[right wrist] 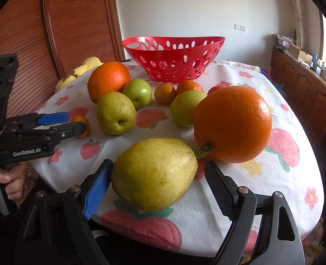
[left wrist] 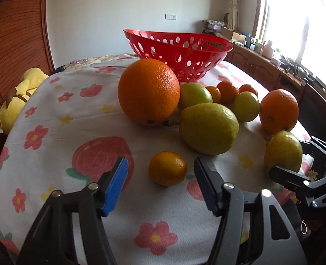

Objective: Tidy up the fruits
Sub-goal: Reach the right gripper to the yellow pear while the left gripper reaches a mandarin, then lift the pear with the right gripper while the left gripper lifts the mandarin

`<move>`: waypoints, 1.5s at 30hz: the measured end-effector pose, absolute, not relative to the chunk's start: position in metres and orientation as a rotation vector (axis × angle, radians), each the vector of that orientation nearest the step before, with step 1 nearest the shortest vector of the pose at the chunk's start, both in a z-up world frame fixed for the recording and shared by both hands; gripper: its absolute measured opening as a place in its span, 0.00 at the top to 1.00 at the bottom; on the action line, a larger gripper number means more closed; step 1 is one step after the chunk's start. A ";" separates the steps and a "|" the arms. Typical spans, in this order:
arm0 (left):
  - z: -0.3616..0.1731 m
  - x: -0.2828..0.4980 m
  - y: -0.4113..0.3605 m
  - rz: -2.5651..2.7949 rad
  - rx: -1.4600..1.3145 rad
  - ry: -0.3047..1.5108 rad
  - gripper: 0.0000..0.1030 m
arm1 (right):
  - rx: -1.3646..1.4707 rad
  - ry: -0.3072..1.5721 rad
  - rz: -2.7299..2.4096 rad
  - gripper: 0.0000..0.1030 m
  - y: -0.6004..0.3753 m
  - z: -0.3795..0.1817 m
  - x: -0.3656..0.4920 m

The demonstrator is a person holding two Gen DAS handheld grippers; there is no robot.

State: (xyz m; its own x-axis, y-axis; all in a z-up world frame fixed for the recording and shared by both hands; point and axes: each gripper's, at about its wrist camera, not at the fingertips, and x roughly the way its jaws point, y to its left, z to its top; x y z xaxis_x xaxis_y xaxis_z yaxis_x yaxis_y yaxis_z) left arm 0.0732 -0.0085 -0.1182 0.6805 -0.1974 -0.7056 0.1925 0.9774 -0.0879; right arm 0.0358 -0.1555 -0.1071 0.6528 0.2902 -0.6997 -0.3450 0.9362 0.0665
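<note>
A small mandarin (left wrist: 167,168) lies on the flowered cloth between the fingers of my left gripper (left wrist: 160,162), with a gap on each side; the jaws stand open. In the right wrist view this left gripper (right wrist: 75,121) shows at the left edge. A yellow pear (right wrist: 154,174) lies between the fingers of my right gripper (right wrist: 159,164): the blue pad is at its left side and cloth shows between the pear and the black pad, so the jaws stand open. The red perforated basket (left wrist: 185,50) (right wrist: 174,66) stands behind the fruit.
Two large oranges (right wrist: 108,79) (right wrist: 232,123), a second pear (right wrist: 115,112), green apples (right wrist: 138,93) and small mandarins (right wrist: 165,93) crowd the cloth before the basket. A yellow plush toy (left wrist: 19,97) lies at the left edge. A hand (right wrist: 6,181) holds the left gripper.
</note>
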 end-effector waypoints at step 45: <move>-0.030 0.115 0.011 -0.259 -0.045 0.614 0.66 | -0.171 0.621 0.457 0.28 -0.149 -0.024 0.095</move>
